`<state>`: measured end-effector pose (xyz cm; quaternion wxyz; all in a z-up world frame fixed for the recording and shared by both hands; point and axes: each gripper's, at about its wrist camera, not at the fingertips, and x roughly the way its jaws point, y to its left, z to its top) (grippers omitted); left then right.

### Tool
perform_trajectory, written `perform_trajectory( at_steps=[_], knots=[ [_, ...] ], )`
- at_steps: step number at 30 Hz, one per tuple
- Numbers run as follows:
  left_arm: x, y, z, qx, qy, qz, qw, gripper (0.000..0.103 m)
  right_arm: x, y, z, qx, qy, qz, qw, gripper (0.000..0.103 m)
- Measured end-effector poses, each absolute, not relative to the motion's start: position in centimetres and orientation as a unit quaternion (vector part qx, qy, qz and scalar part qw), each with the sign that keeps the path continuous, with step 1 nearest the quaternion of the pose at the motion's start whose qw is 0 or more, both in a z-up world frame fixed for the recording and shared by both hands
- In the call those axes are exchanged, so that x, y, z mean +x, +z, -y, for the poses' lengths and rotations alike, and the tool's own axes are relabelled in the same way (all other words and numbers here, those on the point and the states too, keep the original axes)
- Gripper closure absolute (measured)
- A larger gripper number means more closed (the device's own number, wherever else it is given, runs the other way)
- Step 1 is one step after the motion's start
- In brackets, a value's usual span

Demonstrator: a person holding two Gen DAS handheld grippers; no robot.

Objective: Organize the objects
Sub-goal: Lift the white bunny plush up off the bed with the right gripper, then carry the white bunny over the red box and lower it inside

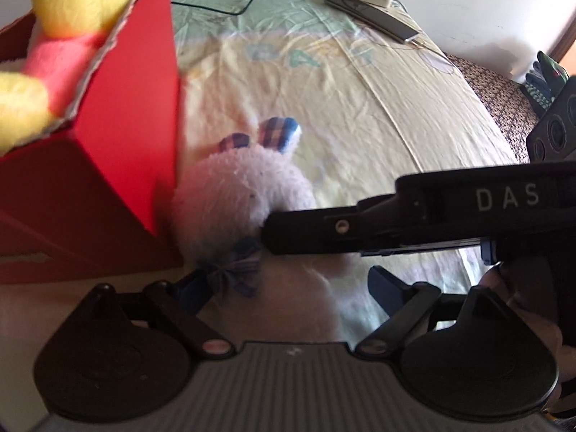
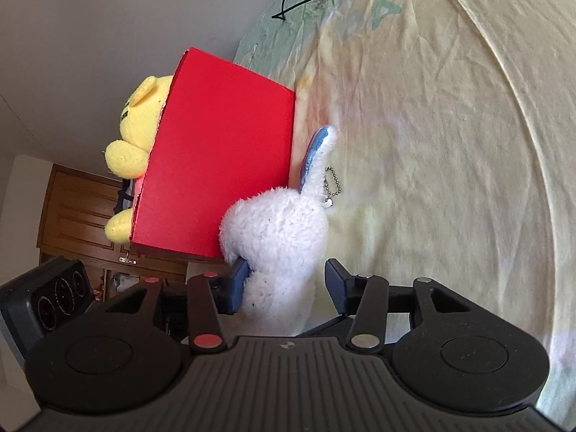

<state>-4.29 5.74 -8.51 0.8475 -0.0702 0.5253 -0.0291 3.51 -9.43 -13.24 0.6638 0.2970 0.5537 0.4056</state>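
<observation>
One white plush rabbit (image 2: 277,230) mid-frame, touching one red box (image 2: 216,165) holding one yellow plush (image 2: 138,126). Right gripper (image 2: 288,288) spread wide around the rabbit; left gripper (image 1: 291,288) likewise spread, straddling it.

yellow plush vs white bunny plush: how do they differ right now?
Colour: the yellow plush is yellow with a pink top; the white bunny plush is white with plaid-lined ears and a bow.
Place: the yellow plush sits inside the red box; the bunny lies on the bedsheet against the box's outside.
Handling: both grippers flank the bunny; neither is near the yellow plush.
Both are soft toys.
</observation>
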Motion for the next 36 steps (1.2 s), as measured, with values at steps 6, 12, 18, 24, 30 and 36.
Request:
perform_trajectory(
  at_steps=[6, 12, 18, 24, 30, 36],
  knots=[
    [-4.5, -8.5, -5.6, -0.061, -0.021, -0.521, 0.851, 0.025, 3.0, -12.8, 9.3, 0.293, 0.417, -0.550, 0.662, 0.065],
    [-5.1, -8.1, -4.5, -0.055, -0.034, -0.521, 0.851, 0.028, 1.8, -12.2, 10.4, 0.284, 0.412, -0.542, 0.675, 0.065],
    [-6.3, -7.6, -2.8, -0.034, -0.060, -0.516, 0.854, 0.028, -0.4, -10.9, 11.8, 0.264, 0.404, -0.528, 0.699, 0.065],
    [-8.0, -6.0, -1.6, -0.014, -0.088, -0.489, 0.868, 0.028, -2.3, -8.9, 13.1, 0.272, 0.390, -0.505, 0.721, 0.065],
    [-9.7, -3.0, -1.6, 0.015, -0.124, -0.440, 0.889, 0.028, -4.9, -5.3, 13.2, 0.275, 0.377, -0.452, 0.760, 0.065],
    [-11.0, 0.6, -4.2, 0.015, -0.144, -0.393, 0.908, 0.028, -6.9, -1.3, 10.9, 0.259, 0.381, -0.392, 0.796, 0.065]
  ],
)
